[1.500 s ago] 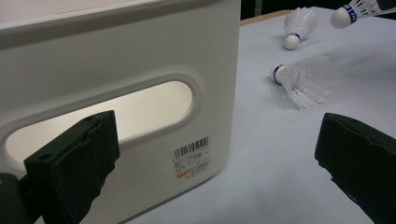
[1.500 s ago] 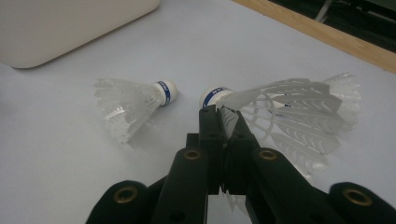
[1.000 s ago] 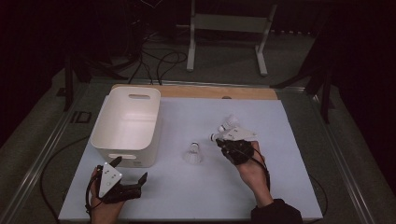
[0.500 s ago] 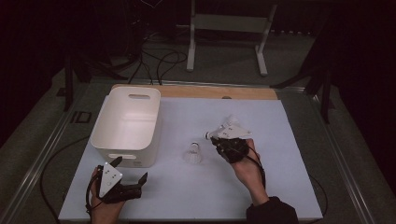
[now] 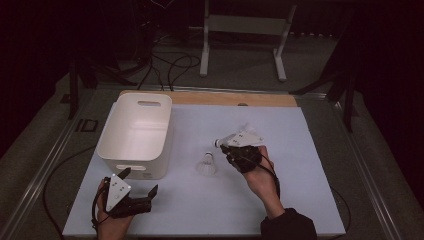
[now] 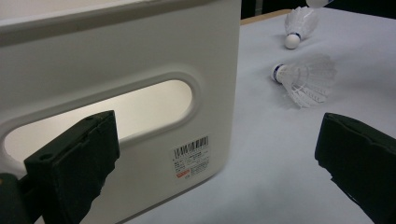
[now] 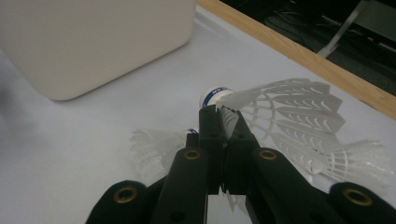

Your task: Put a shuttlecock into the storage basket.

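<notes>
Held shuttlecock [image 7: 280, 116]: the lower feathers are covered by the black jaws of the right gripper [image 7: 224, 126] in the right gripper view; in the high view it is too small for its cork to be told clearly.
Second shuttlecock [image 7: 154, 149]: half of it is hidden behind the same jaws.
Third shuttlecock [image 6: 301, 23]: its feather tips are cut off by the top edge of the left gripper view.
White bin [image 6: 140, 70]: its left part and rim are cut off in the left gripper view; its floor is glimpsed only through the handle slot.
Left gripper [image 5: 137, 190]: both jaws are cut off by the frame edges in its own view.
Background beyond the table: too dark to be made out.
</notes>
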The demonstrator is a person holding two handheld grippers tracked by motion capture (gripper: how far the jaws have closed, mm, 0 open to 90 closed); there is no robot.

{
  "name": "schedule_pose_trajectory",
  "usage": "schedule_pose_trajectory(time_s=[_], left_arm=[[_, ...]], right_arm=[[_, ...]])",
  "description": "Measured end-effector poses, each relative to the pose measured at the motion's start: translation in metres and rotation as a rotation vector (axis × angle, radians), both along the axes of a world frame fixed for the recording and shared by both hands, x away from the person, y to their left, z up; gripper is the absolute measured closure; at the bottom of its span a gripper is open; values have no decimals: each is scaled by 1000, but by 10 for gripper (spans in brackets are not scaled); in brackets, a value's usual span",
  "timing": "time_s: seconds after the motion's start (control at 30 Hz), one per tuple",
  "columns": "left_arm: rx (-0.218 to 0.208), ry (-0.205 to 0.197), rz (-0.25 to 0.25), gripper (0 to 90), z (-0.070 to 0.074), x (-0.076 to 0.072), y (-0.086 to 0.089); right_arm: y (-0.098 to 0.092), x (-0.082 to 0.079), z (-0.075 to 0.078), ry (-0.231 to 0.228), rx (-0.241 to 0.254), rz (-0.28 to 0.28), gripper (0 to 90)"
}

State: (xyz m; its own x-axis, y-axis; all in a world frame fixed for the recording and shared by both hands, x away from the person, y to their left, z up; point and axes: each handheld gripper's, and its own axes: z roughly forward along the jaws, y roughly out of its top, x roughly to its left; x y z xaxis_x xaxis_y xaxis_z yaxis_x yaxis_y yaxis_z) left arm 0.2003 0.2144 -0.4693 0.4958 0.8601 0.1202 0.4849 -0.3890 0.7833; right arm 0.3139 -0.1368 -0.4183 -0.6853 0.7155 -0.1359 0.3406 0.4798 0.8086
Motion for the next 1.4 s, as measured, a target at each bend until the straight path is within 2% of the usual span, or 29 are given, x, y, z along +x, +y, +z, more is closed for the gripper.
schedule_pose_trajectory(time_s=[1.4], left_arm=[[3, 1, 5, 5, 1, -1, 1]], right_arm=[[33, 6, 21, -14, 26, 65, 881]])
